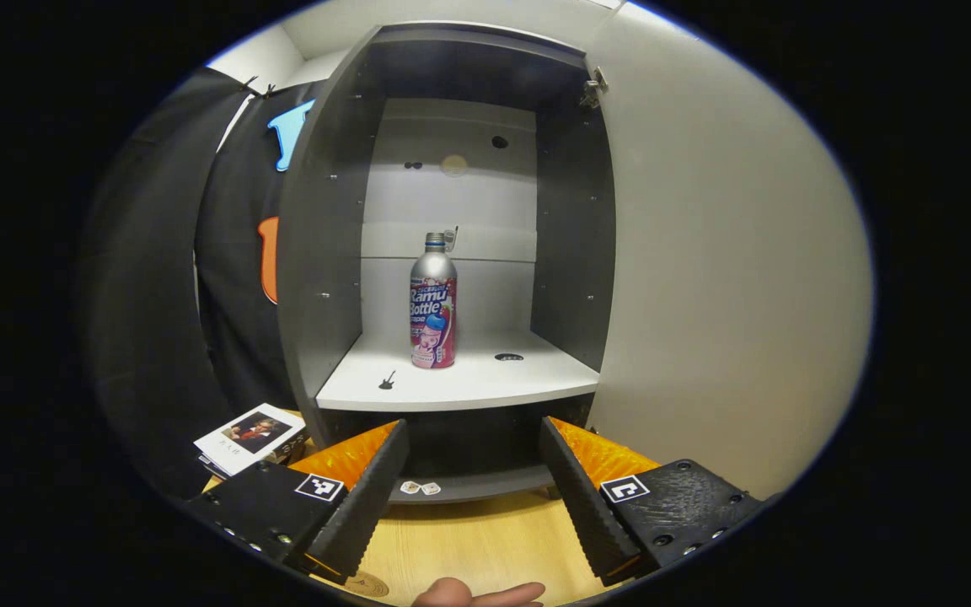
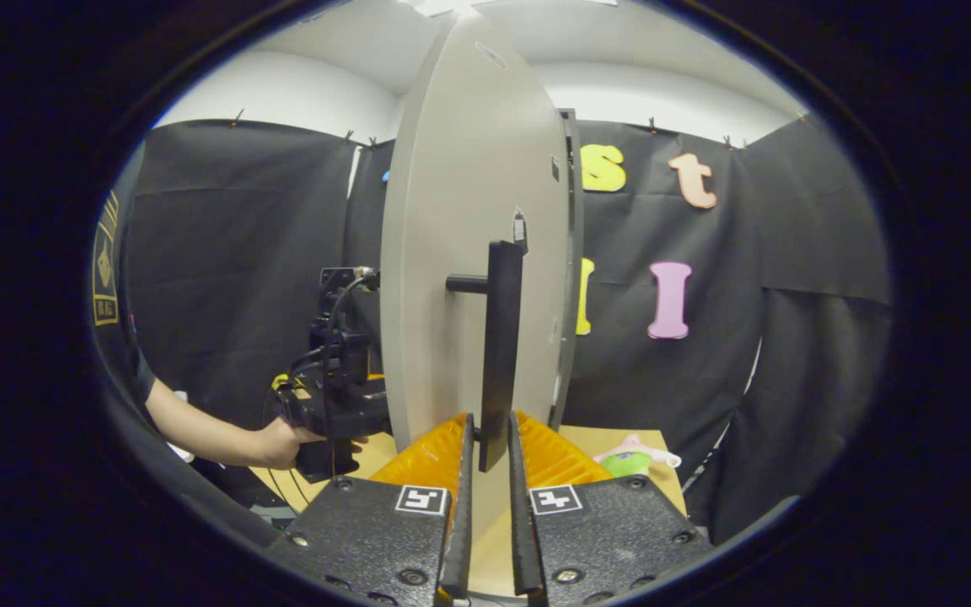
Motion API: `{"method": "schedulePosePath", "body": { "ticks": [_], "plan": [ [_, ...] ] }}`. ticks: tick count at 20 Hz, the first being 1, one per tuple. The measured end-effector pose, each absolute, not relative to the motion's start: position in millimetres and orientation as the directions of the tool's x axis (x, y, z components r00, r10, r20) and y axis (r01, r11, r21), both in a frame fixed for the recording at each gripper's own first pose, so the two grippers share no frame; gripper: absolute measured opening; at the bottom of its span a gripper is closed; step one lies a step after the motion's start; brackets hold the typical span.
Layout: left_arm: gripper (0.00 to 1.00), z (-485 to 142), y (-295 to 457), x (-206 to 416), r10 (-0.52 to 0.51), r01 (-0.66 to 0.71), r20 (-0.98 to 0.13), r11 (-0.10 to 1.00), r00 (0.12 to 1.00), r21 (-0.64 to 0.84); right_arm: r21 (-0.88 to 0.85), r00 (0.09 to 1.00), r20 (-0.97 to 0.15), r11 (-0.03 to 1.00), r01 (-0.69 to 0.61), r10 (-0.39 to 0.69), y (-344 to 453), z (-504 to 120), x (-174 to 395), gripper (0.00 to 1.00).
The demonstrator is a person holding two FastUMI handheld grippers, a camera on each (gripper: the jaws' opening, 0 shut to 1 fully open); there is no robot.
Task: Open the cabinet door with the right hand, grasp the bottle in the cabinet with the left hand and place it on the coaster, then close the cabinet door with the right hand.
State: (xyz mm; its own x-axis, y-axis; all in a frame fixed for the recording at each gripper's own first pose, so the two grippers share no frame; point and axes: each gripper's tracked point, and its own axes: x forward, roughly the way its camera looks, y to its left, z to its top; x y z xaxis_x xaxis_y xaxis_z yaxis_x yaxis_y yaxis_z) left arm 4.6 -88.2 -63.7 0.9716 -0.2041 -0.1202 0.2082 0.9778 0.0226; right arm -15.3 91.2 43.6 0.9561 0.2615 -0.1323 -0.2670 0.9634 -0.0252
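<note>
While right gripper (image 2: 485,506) pinched door handle (image 2: 502,354) to hold cabinet open, left gripper (image 1: 473,497) faced bottle (image 1: 433,303), fingers spread

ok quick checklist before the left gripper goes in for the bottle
1. Cabinet door swung wide open: ok.
2. Right gripper closed on the door handle, holding the door back: ok.
3. Left gripper open, fingers spread wider than the bottle: ok.
4. Bottle upright on the white shelf, nothing between it and the gripper: ok.
5. Gripper lined up with the bottle: roughly ok; the bottle sits slightly left of the midline between the fingers.
6. Coaster free to receive the bottle: cannot tell; only a round edge shows at the table's near rim.
</note>
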Motion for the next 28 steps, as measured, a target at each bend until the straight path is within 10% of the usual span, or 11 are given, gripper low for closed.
{"method": "schedulePosePath", "body": {
  "ticks": [4,13,28],
  "plan": [
    [0.95,-60,-102,23,-0.213,0.218,-0.107,0.975,0.971,0.041,-0.038,0.985,-0.094,0.988,-0.149,0.145,62,54,-24,0.31],
    [0.96,-32,-97,91,-0.132,0.133,-0.015,0.987,0.991,0.095,0.017,0.999,-0.044,1.000,-0.023,0.023,34,35,-69,0.89],
    [0.96,13,-68,217,-0.008,-0.007,0.100,0.989,0.995,0.146,-0.061,0.987,-0.154,0.997,0.042,-0.051,28,-17,-156,0.95]
  ]
}}
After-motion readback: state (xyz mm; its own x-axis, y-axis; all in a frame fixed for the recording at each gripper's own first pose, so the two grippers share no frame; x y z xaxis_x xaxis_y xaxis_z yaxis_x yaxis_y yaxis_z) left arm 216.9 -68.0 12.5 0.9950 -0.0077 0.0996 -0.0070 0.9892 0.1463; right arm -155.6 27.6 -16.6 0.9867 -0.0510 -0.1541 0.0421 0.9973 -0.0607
